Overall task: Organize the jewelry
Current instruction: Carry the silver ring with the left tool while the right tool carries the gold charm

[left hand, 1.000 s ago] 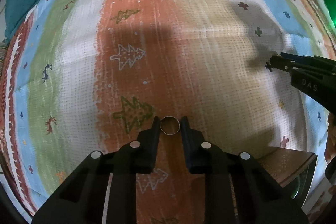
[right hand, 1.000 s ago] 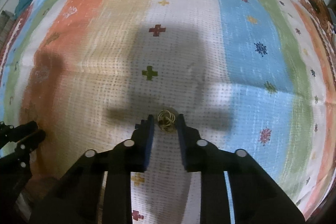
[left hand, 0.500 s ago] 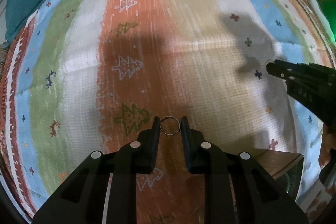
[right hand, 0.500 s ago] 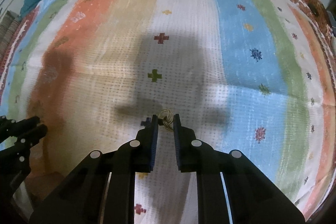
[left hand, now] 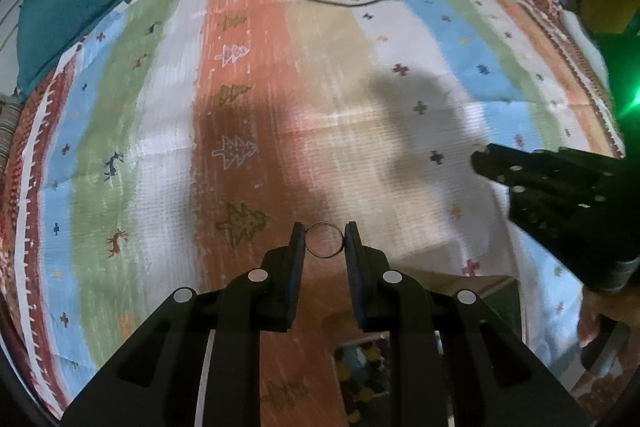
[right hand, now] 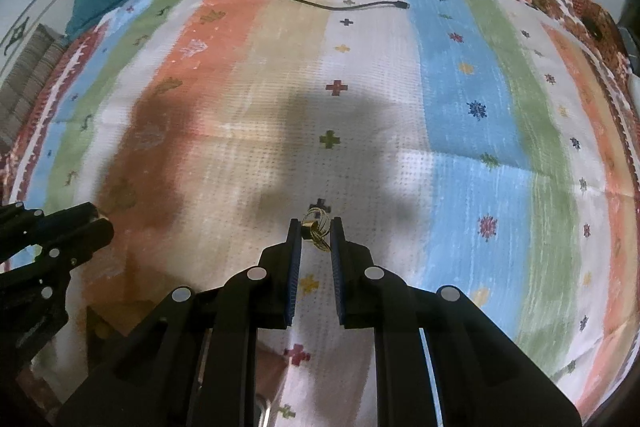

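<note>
My left gripper [left hand: 324, 233] is shut on a thin round metal ring [left hand: 324, 245], held upright between its fingertips above the striped cloth [left hand: 248, 87]. A small tangle of gold rings [right hand: 316, 225] is pinched in my right gripper [right hand: 316, 227], which is shut on it over the white stripe. Each gripper shows in the other's view: the right gripper [left hand: 486, 163] at the right edge, the left gripper [right hand: 98, 223] at the left edge. A box with a mirror [left hand: 360, 371] lies below the left gripper, partly hidden by its fingers.
A black cable [right hand: 332, 3] lies across the far part of the cloth. A teal cloth bundle [left hand: 64, 11] sits at the far left corner. A hand [left hand: 596, 323] holds the right gripper at the lower right. The box's corner [right hand: 108, 323] shows at lower left.
Both grippers have risen from the cloth with their jewelry still held; more of the cloth and its far border shows now. The box has come further into the left wrist view.
</note>
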The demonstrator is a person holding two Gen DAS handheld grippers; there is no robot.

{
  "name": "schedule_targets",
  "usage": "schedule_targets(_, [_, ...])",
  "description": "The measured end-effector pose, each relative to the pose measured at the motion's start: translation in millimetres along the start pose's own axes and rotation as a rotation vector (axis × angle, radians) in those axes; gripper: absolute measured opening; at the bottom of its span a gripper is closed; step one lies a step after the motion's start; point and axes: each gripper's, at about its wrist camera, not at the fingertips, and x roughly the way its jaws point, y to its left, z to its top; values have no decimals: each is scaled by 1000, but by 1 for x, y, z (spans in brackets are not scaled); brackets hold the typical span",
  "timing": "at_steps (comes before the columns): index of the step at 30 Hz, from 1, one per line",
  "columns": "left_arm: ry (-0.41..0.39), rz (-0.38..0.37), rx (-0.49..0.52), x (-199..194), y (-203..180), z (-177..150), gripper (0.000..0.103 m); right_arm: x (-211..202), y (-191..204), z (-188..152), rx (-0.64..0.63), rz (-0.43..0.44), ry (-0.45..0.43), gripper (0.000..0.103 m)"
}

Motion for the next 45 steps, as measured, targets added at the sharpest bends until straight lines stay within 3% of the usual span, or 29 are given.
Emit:
schedule_targets(14, [-84, -43, 4, -35, -14, -10, 20, -34, 6, -17, -13, 24, -51, 15])
schedule_targets(45, [-158, -68, 27, -77, -24, -55, 20, -90, 30, -68, -70, 40, -150, 15])
